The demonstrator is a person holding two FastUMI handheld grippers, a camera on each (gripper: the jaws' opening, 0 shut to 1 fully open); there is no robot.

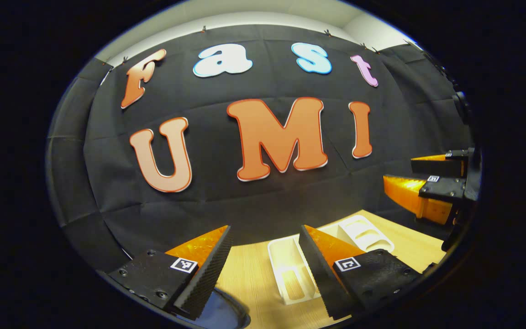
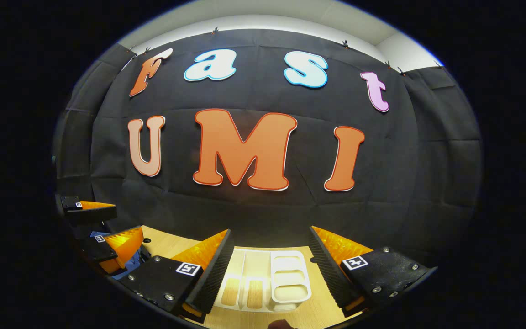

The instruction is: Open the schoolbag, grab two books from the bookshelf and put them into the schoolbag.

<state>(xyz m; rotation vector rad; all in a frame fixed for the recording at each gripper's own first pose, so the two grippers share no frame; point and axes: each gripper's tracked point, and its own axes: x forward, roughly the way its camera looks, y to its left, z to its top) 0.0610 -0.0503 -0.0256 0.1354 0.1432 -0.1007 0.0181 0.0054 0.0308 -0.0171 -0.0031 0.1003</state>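
Tools are both seen raised above the desk, aimed at the booth wall, each with its fingers spread wide and nothing held between them. In the left gripper view, the left tool (image 1: 265, 269) hangs over the near desk edge; a blue rounded thing (image 1: 219, 313), judged to be the schoolbag, is glimpsed just below its left finger, mostly cut off. Whether the bag is zipped cannot be told.

Past the fingertips, a white slotted bookshelf (image 1: 290, 269) is seen lying on the wooden desk (image 1: 249, 274), its long axis running away from the tool. No books can be made out in its slots.

In the right gripper view, the right tool (image 2: 270, 265) is lined up almost straight on the bookshelf (image 2: 267, 278), so the right is judged nearer the shelf, the left nearer the bag. The other tool (image 2: 107, 228) is seen to the far left, over the blue fabric (image 2: 128, 269).

A downward move toward the bag is judged to come first.
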